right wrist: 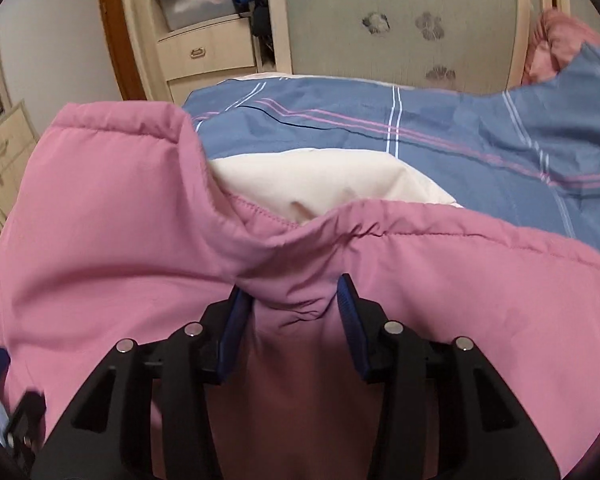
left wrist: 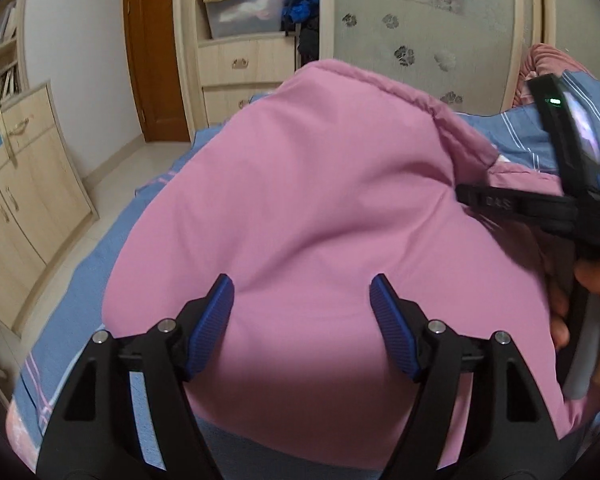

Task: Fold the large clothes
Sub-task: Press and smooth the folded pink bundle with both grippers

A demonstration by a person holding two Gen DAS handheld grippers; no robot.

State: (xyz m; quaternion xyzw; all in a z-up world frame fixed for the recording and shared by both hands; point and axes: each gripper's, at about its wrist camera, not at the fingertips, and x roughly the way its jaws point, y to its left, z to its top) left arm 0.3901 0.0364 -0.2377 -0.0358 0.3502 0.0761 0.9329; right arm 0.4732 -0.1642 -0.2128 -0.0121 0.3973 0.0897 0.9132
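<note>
On the blue bedspread (right wrist: pixel 340 120), with its thin pink and white stripes, lies the pink padded jacket (left wrist: pixel 300 200), puffed up in a large mound that covers most of the near part of the bed. Its cream lining (right wrist: pixel 320 180) shows in a gap at the far side of the jacket, where a stitched pink edge curls back over it. The right gripper (right wrist: pixel 294 300) has a bunched fold of the jacket between its blue pads, both of which press into the cloth, so it is pinching the fabric just on the near side of that stitched edge. The left gripper (left wrist: pixel 302 320) hovers over the smooth near slope of the jacket with its fingers spread well apart, and I cannot tell whether the pads touch the cloth; nothing is pinched between them. From the left wrist view, the black body of the other gripper reaches in over the jacket's right side, with a person's hand (left wrist: pixel 596 300) gripping its handle. Beyond the jacket, past the far edge of the bed, stands a pale wooden wardrobe (left wrist: pixel 240 64) with drawers and a shelf piled with a plastic box and loose clothes. Left of the jacket is a low wooden cabinet (left wrist: pixel 24 184), and beside the wardrobe a brown door (left wrist: pixel 148 52).
</note>
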